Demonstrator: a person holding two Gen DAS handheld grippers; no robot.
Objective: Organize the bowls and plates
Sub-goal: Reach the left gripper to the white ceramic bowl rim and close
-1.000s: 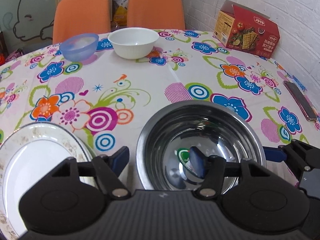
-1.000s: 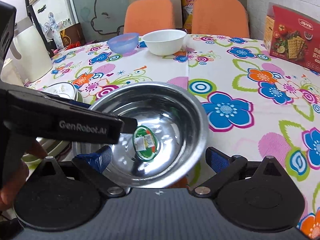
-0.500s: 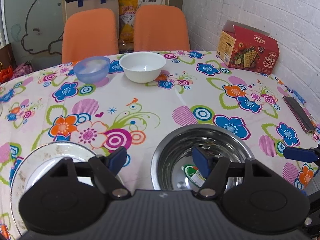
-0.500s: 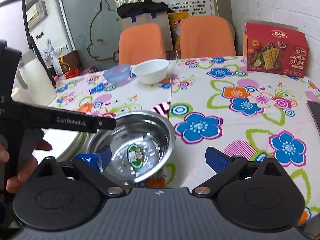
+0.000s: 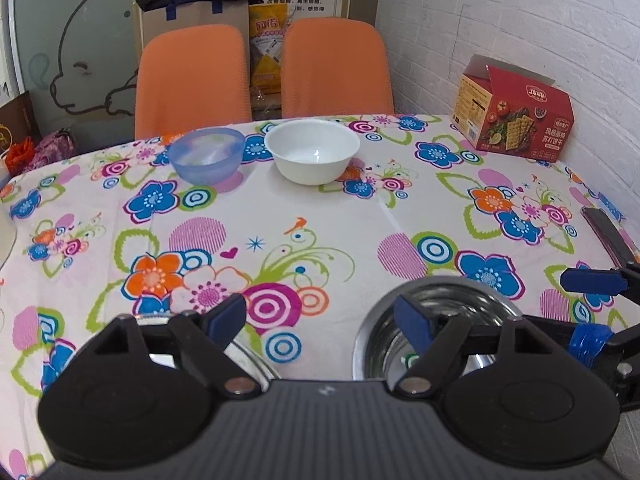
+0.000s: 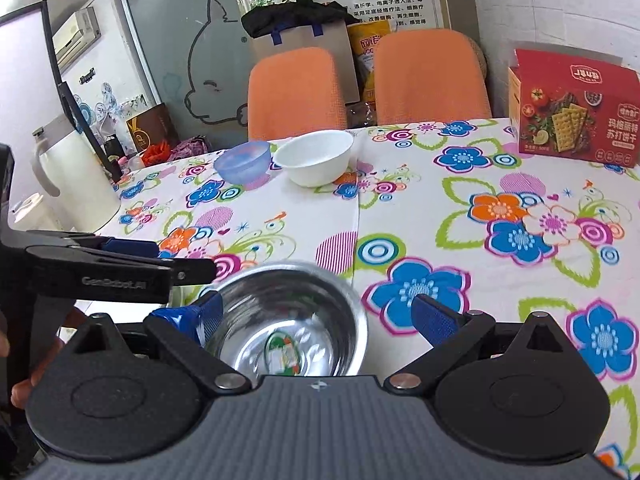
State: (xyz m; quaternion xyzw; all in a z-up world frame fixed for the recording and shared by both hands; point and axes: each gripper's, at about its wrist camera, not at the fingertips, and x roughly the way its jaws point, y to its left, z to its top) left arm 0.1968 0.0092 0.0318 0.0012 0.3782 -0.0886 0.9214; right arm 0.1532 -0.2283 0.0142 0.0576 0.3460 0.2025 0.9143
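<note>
A steel bowl (image 5: 472, 312) with a sticker inside sits on the flowered tablecloth near the front edge. My left gripper (image 5: 319, 318) is open, and the bowl's left rim lies between its fingers untouched. My right gripper (image 6: 318, 318) is open too, its fingers on either side of the steel bowl (image 6: 288, 320), which looks blurred. A white plate (image 5: 256, 364) lies left of the bowl, mostly hidden under my left gripper. At the far side stand a blue bowl (image 5: 206, 156) and a white bowl (image 5: 312, 152), side by side; the right wrist view also shows the blue bowl (image 6: 242, 162) and white bowl (image 6: 314, 156).
A red cracker box (image 5: 516, 120) stands at the back right by the brick wall. A dark phone (image 5: 608, 236) lies at the table's right edge. Two orange chairs (image 5: 192, 80) stand behind the table. A white jug (image 6: 68, 176) sits far left. A hand (image 6: 20, 392) holds the left gripper.
Both grippers have pulled back and risen away from the steel bowl, which now looks smaller and lower in both views. Both stay open.
</note>
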